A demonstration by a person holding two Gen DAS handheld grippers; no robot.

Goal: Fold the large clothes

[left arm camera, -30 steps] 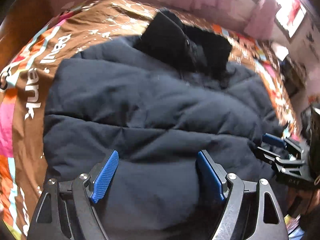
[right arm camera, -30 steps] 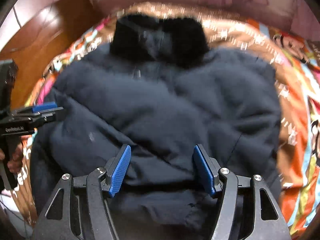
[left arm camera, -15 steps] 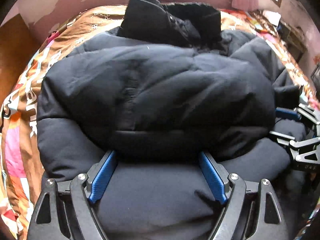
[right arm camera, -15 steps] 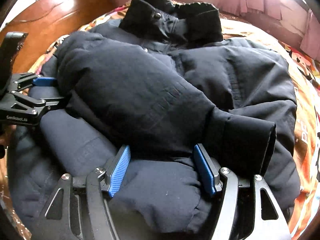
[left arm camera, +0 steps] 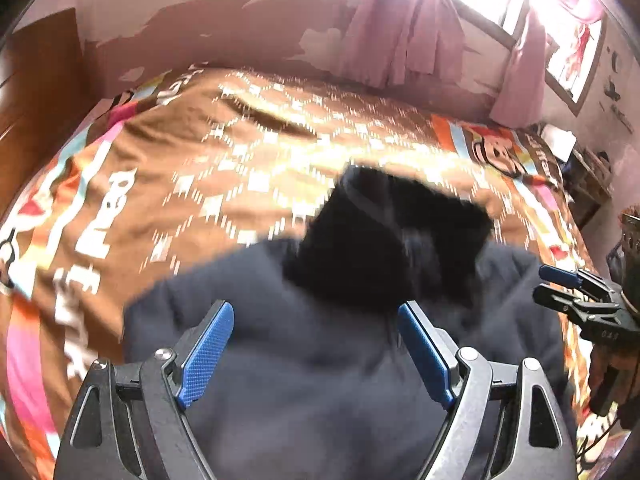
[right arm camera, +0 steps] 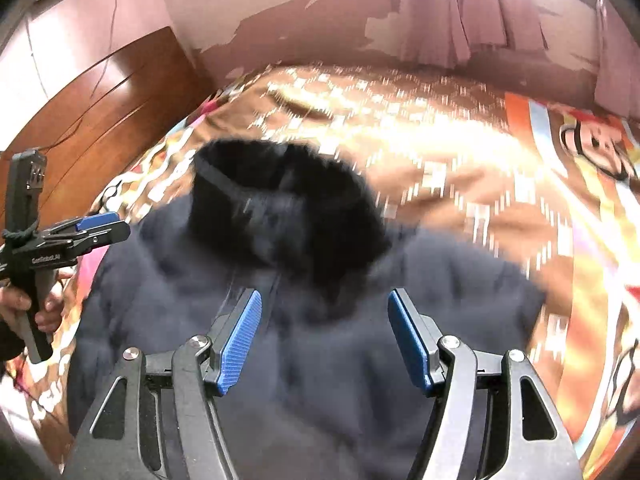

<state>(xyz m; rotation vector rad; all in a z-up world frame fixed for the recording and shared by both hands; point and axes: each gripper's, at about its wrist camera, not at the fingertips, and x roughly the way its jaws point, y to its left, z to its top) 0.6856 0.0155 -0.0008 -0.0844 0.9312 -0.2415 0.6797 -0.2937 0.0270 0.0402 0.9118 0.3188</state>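
Observation:
A dark navy padded jacket lies on the bed, its black collar at the far end. It also shows in the right wrist view, collar away from me. My left gripper is open above the jacket's body with nothing between its blue pads. My right gripper is open above the jacket too, empty. Each gripper shows in the other's view, the right one at the jacket's right side and the left one at its left side. Both views are motion-blurred.
The bed has a brown, orange and pink patterned cover. A wooden headboard or wardrobe stands at the left. A peeling wall with pink curtains and a bright window is behind the bed. Small furniture stands at the far right.
Both grippers have lifted and tilted up from the folded jacket. The views now show more of the bed and wall, and the jacket sits lower in frame.

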